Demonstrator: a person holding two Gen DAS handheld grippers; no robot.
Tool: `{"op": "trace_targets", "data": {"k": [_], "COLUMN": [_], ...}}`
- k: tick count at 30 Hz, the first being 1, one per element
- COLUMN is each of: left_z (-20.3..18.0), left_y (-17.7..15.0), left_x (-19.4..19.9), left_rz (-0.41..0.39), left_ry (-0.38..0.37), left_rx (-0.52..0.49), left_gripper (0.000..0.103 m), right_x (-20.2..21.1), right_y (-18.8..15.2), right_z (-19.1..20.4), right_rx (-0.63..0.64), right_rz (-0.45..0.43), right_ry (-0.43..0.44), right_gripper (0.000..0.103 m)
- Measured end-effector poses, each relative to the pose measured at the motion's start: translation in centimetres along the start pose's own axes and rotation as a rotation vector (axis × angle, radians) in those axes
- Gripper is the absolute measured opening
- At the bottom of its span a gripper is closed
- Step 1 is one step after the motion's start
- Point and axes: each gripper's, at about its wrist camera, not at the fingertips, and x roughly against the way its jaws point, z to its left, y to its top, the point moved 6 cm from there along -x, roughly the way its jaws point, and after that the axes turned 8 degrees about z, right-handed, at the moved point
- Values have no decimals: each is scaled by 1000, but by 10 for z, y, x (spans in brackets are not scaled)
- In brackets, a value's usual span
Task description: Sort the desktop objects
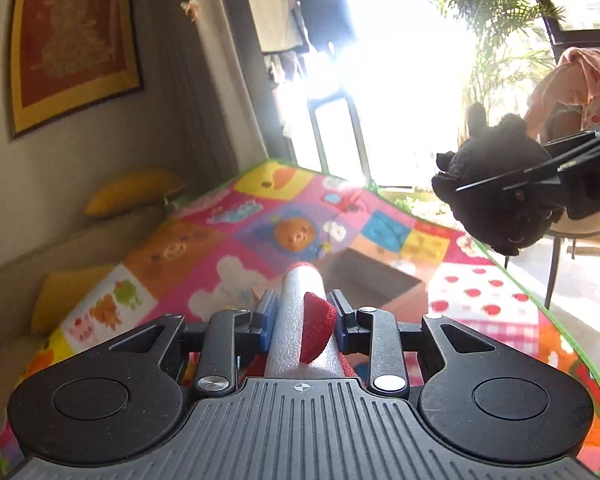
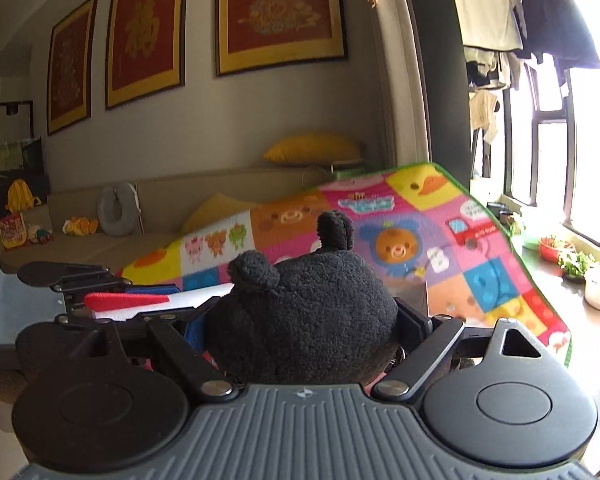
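Note:
My left gripper is shut on a grey foam rocket with a red fin; its blue pads press on both sides of the tube, which points away from the camera. To the upper right, above the mat's edge, my right gripper is shut on a black plush bear. In the right wrist view the plush bear fills the right gripper, ears up and facing away. The left gripper shows at the left, holding the foam rocket. Both grippers hang above the table.
A colourful play mat covers the table, with an open cardboard box on it just beyond the rocket's tip. A sofa with yellow cushions runs behind. A chair stands at the right, and potted plants line the windowsill.

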Motion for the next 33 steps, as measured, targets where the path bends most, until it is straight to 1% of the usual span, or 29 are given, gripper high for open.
{"op": "trace_targets", "data": {"k": [2, 4, 7, 9, 12, 14, 16, 18, 19, 20, 21, 22, 23, 25, 27, 28, 30, 33], "left_z": [2, 3, 4, 6, 12, 13, 15, 17, 21, 25, 29, 33, 35, 35, 32, 30, 27, 26], "left_y": [23, 40, 54, 58, 57, 53, 46, 34, 25, 16, 8, 0, -7, -19, -31, -37, -50, -68], "left_x": [-6, -18, -48, -74, -119, -149, -181, -208, -218, -223, -223, -221, -217, -208, -197, -194, -182, -166], "left_rz": [-42, -61, -61, -48, -12, 10, 23, 56, 89, 111, 120, 123, 130, 145, 164, 170, 183, 202], "left_ry": [6, 6, -20, -44, -82, -104, -97, -110, -122, -132, -139, -137, -130, -126, -132, -134, -124, -103], "left_rx": [-10, -8, 13, 38, 105, 144, 156, 181, 203, 221, 238, 248, 248, 230, 207, 196, 174, 142], "left_gripper": [32, 32, 32, 32, 32, 32, 32, 35, 37, 47, 61, 66, 73, 76, 83, 86, 93, 96], "right_x": [4, 1, -17, -37, -82, -116, -148, -177, -193, -205, -213, -218, -221, -224, -226, -227, -225, -218], "right_y": [31, 54, 78, 86, 90, 89, 84, 78, 70, 63, 56, 47, 42, 29, 22, 18, 12, 7], "right_z": [-9, -20, -40, -52, -71, -83, -94, -104, -111, -116, -120, -123, -126, -131, -132, -133, -130, -120], "right_rx": [-2, -10, -51, -82, -124, -167, -205, -239, -273, -307, -334, -344, -342, -329, -322, -320, -298, -252], "right_rz": [-54, -90, -100, -87, -45, 0, 42, 76, 108, 140, 158, 165, 165, 160, 160, 165, 172, 167], "right_ry": [-5, -25, -24, -9, -4, 8, 17, 16, 26, 42, 58, 75, 74, 28, 7, 0, -14, -29], "right_gripper": [87, 87, 87, 87, 87, 87, 87, 88, 90, 91, 92, 93, 94, 94, 94, 94, 94, 94]}}
